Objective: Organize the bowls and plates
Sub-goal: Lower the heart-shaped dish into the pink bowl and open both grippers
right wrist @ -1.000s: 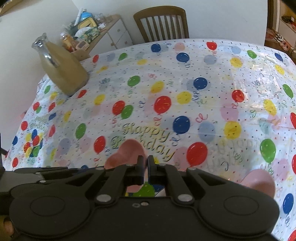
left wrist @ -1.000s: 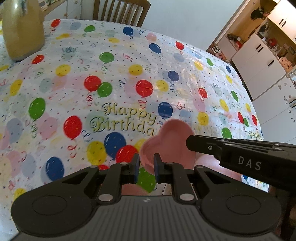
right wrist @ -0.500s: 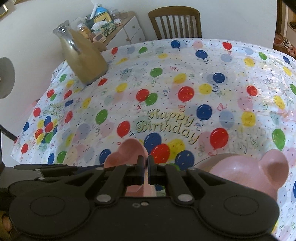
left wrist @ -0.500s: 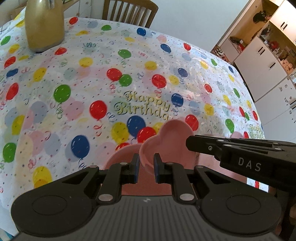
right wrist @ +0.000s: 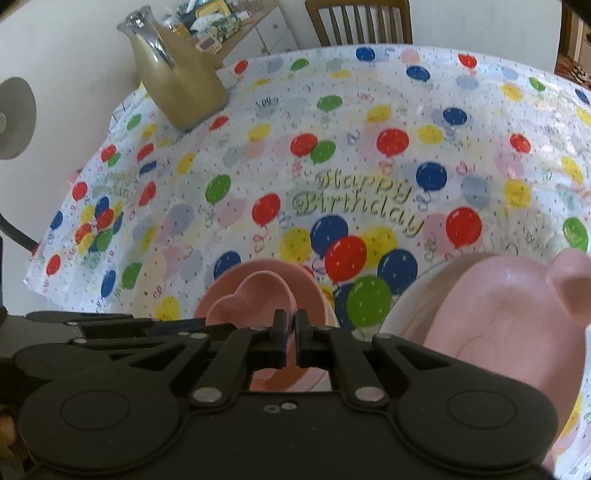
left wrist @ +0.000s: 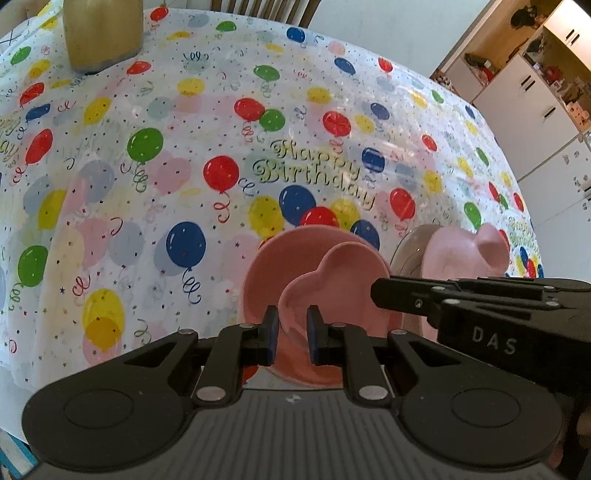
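Pinching the rim of a smooth pink heart-shaped dish (left wrist: 332, 280), the left gripper (left wrist: 290, 334) holds it above a round pink bowl (left wrist: 273, 266); the right gripper (right wrist: 290, 341) clamps the same dish. Beyond lie a bear-eared pink bowl (right wrist: 517, 314), glossy balloon-print tablecloth (left wrist: 147, 166), and beige jug (right wrist: 177, 81).

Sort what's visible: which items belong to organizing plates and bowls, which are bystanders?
Job:
heart-shaped dish, held by left hand-held gripper
round pink bowl
bear-eared bowl
pale plate under it

Bystanders:
jug
chair
balloon tablecloth
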